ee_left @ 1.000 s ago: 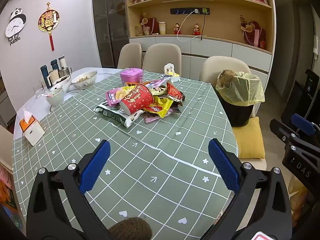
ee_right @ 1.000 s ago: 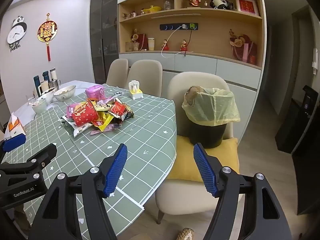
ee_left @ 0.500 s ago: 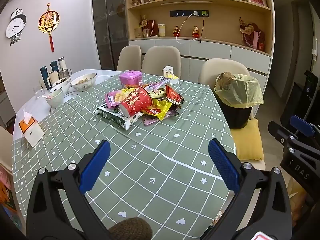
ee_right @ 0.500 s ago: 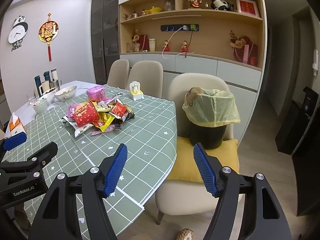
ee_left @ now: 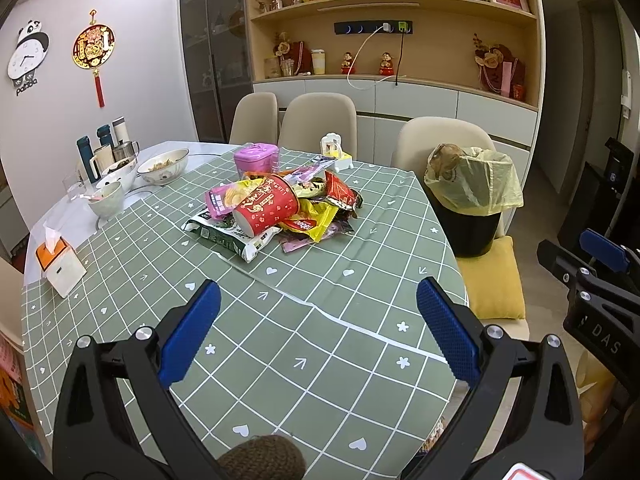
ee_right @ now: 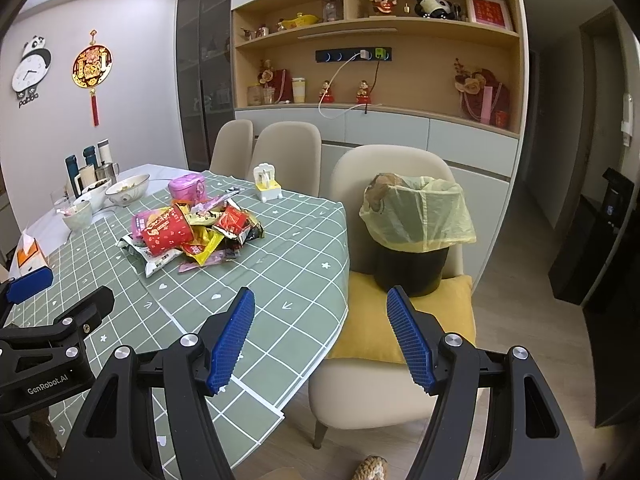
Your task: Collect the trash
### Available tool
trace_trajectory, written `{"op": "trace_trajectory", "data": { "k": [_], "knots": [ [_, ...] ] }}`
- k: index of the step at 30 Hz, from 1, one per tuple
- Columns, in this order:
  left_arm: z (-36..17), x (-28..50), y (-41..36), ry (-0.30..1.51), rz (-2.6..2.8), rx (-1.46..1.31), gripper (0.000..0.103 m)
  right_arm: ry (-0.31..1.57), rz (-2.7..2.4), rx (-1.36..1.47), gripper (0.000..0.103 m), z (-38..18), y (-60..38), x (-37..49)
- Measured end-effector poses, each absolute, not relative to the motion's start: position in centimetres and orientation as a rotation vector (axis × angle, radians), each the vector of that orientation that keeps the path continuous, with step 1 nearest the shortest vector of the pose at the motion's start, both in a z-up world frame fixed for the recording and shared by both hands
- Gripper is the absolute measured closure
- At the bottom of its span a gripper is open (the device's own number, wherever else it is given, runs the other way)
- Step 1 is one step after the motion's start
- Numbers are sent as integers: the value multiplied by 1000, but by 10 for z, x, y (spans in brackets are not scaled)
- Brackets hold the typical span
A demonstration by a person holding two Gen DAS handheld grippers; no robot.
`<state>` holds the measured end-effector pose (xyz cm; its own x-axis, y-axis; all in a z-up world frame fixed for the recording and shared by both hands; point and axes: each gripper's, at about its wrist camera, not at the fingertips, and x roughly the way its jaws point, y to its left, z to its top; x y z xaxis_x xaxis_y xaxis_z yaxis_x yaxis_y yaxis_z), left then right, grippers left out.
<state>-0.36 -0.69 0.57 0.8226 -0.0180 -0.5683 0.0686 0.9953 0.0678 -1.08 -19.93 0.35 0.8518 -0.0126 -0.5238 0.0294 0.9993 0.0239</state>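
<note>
A heap of snack wrappers (ee_left: 316,200) (ee_right: 224,232) lies mid-table on the green checked cloth (ee_left: 320,280), with a red paper cup (ee_left: 266,210) (ee_right: 168,236) on its side on top. A black bin with a yellow liner (ee_left: 472,196) (ee_right: 416,224) stands on a yellow cushion on a chair at the table's right. My left gripper (ee_left: 318,332) hangs open over the near part of the table, well short of the heap. My right gripper (ee_right: 320,336) is open and empty too, over the table's right edge, with the bin ahead.
A tissue box (ee_left: 60,260) sits at the left edge. Bowls (ee_left: 164,166) and flasks (ee_left: 86,156) stand at the far left. A pink container (ee_left: 256,158) and a small white-yellow holder (ee_left: 336,152) are behind the heap. Beige chairs (ee_left: 316,120) line the far side.
Both grippers have drifted slightly, so the heap and bin sit a little differently in view. Both stay open and empty.
</note>
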Motion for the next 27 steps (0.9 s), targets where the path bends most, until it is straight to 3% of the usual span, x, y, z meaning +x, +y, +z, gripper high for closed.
{"op": "trace_trajectory", "data": {
  "k": [27],
  "knots": [
    [6,-4,-7,599,-48,86,9,551,-29,36,38,4,-203,-11]
  ]
}}
